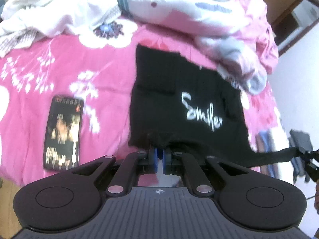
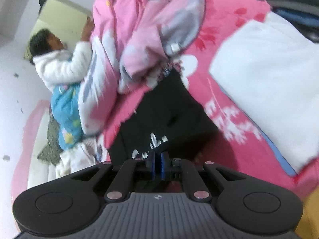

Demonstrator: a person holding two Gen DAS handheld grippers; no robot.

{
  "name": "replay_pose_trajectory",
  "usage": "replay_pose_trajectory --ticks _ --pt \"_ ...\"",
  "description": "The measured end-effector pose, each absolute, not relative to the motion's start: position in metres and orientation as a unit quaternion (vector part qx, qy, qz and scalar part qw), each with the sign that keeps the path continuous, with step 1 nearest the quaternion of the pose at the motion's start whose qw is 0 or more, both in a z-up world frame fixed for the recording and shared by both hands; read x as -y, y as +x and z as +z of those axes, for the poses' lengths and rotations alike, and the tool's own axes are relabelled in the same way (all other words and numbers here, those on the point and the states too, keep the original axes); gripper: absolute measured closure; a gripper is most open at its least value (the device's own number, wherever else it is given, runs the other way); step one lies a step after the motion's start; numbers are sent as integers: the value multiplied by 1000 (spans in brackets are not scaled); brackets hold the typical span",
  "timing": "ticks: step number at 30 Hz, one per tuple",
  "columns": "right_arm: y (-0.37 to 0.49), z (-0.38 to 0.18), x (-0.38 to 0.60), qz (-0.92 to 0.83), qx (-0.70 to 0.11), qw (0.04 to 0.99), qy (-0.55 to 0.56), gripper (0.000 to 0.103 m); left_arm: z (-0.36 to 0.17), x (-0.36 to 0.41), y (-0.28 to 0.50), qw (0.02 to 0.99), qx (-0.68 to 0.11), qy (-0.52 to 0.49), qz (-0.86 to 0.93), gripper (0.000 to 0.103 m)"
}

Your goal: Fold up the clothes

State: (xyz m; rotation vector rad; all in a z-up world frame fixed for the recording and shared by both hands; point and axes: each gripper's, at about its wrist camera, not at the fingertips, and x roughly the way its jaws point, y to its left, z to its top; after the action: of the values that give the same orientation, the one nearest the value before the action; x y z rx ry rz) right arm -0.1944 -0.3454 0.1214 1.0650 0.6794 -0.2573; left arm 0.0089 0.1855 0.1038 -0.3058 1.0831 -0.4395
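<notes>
Our left gripper (image 1: pixel 159 153) pinches the near hem of a black garment (image 1: pixel 179 99) lying flat on the pink floral bedspread (image 1: pixel 59 69). Our right gripper (image 2: pixel 159 156) is clamped on that garment's edge too. A phone (image 1: pixel 63 133) lies to the left; a rumpled pink quilt (image 2: pixel 139 29) lies beyond.

A black garment (image 1: pixel 179 103) with white script lettering lies spread on a pink floral bedspread (image 1: pixel 59 75). The left gripper (image 1: pixel 159 155) pinches its near hem between closed blue pads (image 1: pixel 152 159). A phone (image 1: pixel 63 133) lies just left of the garment; crumpled white clothes (image 1: pixel 49 10) sit beyond.
</notes>
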Motion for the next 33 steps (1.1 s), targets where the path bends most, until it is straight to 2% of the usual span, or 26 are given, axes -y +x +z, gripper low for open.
replay_pose_trajectory --ticks 8,15,24,33 --pt "-120 127 373 -106 -288 813 495 98 110 -163 85 838 -486 -158 -190 100" --pt "-31 105 415 -68 -291 813 500 98 97 -133 147 849 -482 -162 -147 100" --pt "64 38 448 -31 -302 805 510 98 43 -119 216 850 -480 -169 -135 100" --pt "97 -26 464 -44 -287 794 534 98 -23 -117 266 836 -490 -194 -150 100"
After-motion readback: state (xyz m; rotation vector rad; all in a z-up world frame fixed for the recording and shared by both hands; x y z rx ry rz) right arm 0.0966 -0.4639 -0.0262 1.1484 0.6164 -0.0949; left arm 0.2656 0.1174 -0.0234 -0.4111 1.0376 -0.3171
